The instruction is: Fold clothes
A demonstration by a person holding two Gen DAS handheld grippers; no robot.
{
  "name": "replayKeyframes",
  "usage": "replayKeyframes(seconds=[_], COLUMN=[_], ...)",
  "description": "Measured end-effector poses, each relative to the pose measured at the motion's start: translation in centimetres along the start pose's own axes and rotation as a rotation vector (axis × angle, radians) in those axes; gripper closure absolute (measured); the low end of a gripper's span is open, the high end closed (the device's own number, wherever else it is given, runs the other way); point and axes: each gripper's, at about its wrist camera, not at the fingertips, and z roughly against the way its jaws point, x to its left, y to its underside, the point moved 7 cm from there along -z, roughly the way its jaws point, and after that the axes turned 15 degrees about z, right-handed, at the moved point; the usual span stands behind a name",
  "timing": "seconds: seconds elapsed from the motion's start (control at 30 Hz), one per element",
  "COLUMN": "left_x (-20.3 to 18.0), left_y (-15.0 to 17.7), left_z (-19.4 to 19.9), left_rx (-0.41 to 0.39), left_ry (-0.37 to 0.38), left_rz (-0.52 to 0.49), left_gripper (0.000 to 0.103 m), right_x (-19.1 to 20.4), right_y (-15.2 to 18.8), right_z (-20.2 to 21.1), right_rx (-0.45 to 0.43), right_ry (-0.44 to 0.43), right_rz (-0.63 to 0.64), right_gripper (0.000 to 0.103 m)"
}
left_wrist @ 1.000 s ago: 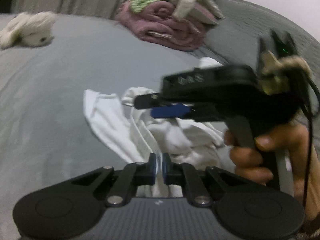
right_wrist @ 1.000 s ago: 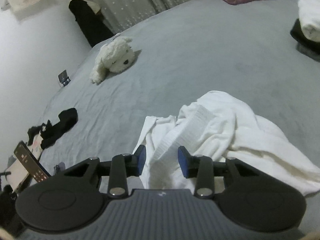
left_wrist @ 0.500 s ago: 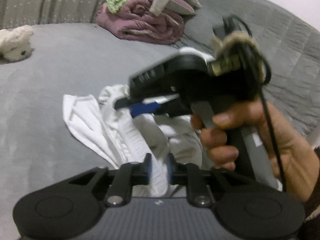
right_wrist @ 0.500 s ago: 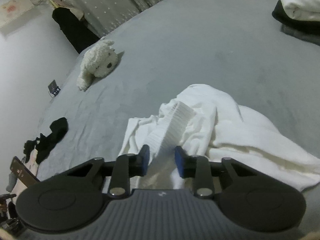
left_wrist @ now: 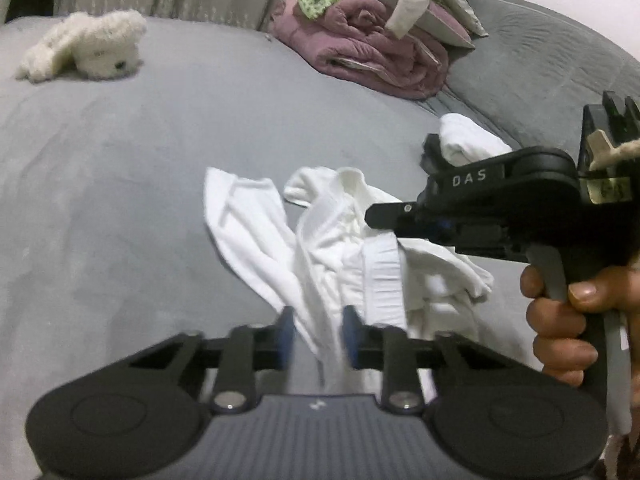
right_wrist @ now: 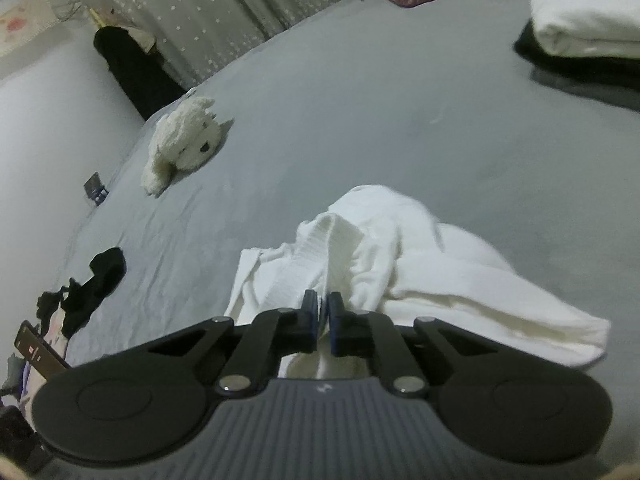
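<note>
- One crumpled white shirt (left_wrist: 344, 252) lies on the gray bed (left_wrist: 120, 200), stretched from near the camera toward the far pillows.
- The left gripper (left_wrist: 316, 338) has its jaws spread apart, with shirt cloth between them.
- The right gripper (right_wrist: 323, 316) has its jaws almost together, pinching a ribbed fold of the shirt.
- One white toy dog (right_wrist: 180, 144) lies well apart.

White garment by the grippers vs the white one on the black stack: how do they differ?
The white garment lies crumpled and spread out on the grey bed; the folded white piece is a neat, compact bundle. The crumpled one rests directly on the bed; the folded one sits on a black item. The right gripper is pinched on the crumpled one; nothing touches the folded one. Both are plain white fabric.
</note>
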Motion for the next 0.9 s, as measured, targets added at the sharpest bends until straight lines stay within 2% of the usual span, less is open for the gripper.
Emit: replayKeyframes(seconds=[0.03,0.13,0.17,0.2,0.37,0.43,0.47,0.83,0.9], left_x=[-0.2,-1.0,-1.3,-1.6,-2.7,-3.0,-3.2,-4.0,-4.1], left_y=[0.1,0.3,0.4,0.5,1.2,1.8,2.0,4.3,4.5], left_z=[0.0,0.7,1.0,1.3,2.4,2.4,2.3,1.2,1.3], left_rx=[0.001,-0.032,-0.041,-0.046,-0.054,-0.046,-0.040,0.023,0.025], left_ry=[0.006,0.024,0.032,0.040,0.069,0.076,0.078,0.057,0.055], left_rz=[-0.002,-0.034,-0.047,-0.058,-0.118,-0.145,-0.158,-0.230,-0.233], left_gripper=[0.099,0.101,0.101,0.101,0.101,0.101,0.101,0.100,0.099], right_x=[-0.2,-0.8,-0.8,-0.8,-0.8,-0.7,-0.7,-0.6,-0.3], right_y=[0.0,-0.1,-0.1,-0.2,-0.5,-0.6,-0.7,-1.0,-0.8], right_z=[0.2,0.7,0.8,0.9,0.9,0.8,0.7,-1.1,-1.6], right_rx=[-0.002,-0.009,-0.011,-0.012,-0.020,-0.026,-0.030,-0.023,-0.008], right_ry=[0.003,-0.003,-0.011,-0.025,-0.106,-0.118,-0.119,-0.100,-0.091], right_rz=[-0.006,-0.019,-0.023,-0.030,-0.086,-0.096,-0.096,-0.076,-0.050], right_gripper=[0.096,0.096,0.094,0.086,0.084,0.072,0.062,0.062,0.067])
